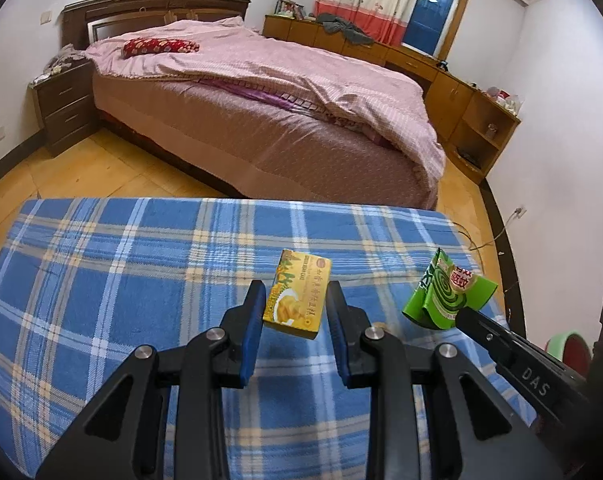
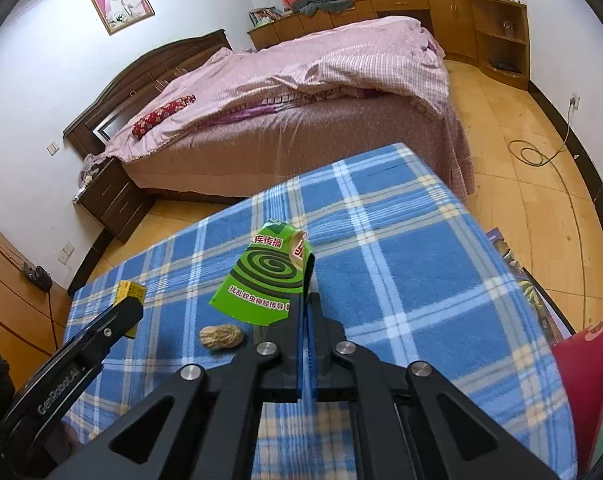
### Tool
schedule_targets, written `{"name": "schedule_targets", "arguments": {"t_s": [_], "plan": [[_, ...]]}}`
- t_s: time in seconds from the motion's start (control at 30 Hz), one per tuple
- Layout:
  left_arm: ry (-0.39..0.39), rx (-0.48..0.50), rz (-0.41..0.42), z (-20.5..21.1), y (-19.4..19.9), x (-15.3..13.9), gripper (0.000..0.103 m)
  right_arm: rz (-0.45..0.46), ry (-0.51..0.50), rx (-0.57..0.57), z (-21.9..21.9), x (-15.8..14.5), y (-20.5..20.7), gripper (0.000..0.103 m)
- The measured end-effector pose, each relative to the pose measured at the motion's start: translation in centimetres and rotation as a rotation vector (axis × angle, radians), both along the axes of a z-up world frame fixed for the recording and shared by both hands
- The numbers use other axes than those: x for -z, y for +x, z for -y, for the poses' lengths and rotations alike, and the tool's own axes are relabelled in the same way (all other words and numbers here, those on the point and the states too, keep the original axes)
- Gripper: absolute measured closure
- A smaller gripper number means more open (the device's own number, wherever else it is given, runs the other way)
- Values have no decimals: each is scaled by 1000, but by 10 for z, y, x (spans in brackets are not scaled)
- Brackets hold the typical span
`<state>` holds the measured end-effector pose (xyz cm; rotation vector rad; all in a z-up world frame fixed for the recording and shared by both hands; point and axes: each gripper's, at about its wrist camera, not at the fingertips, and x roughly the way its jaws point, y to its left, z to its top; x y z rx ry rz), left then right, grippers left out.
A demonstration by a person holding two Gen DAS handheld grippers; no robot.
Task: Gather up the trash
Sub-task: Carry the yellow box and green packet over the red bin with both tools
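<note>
Black arms of the left gripper [image 1: 295, 312] fill the bottom of the left wrist view. Its blue jaws stand wide apart and hold nothing. A yellow box [image 1: 296, 299] sits between them on the table [image 1: 121, 264], which has a blue checked cloth on it. The box has a picture of yellow food and red Chinese words that are too small to read. The jaws do not seem to touch the box.

Over in the right wrist view, the right gripper [image 2: 306, 300] has its jaws squeezed together on a green wrapper [image 2: 267, 280]. The wrapper is up off the cloth. It has a dark green swirl on it and white Chinese words, "疾传播" at the top and a longer line lower down that starts "扰乱蚊虫神经传导". There is a red patch with more writing at its top corner. A peanut [image 2: 221, 337] in its shell lies on the cloth just under the wrapper, near the jaws.

White letters "GenRobot.AI" run along the side of the left gripper in the right wrist view. The letters "DAS" show on the side of the right gripper in the left wrist view.

Off the right side of the table there is a red and green bin [image 2: 593, 376], and you cannot see what is inside. Behind the table is a big bed [image 1: 261, 120] with a pink blanket and a red pillow [image 1: 161, 46].
</note>
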<state>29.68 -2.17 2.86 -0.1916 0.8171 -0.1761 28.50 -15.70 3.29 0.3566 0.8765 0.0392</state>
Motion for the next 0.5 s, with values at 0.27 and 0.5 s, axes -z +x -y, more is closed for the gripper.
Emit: {"name": "schedule_targets", "arguments": {"t_s": [0.27, 0.5], "plan": [[-31, 67, 24, 15, -33, -26, 72, 37, 5, 9, 13, -26, -43, 100], [-49, 137, 37, 35, -68, -45, 72, 83, 0, 28, 29, -49, -87, 100]]}}
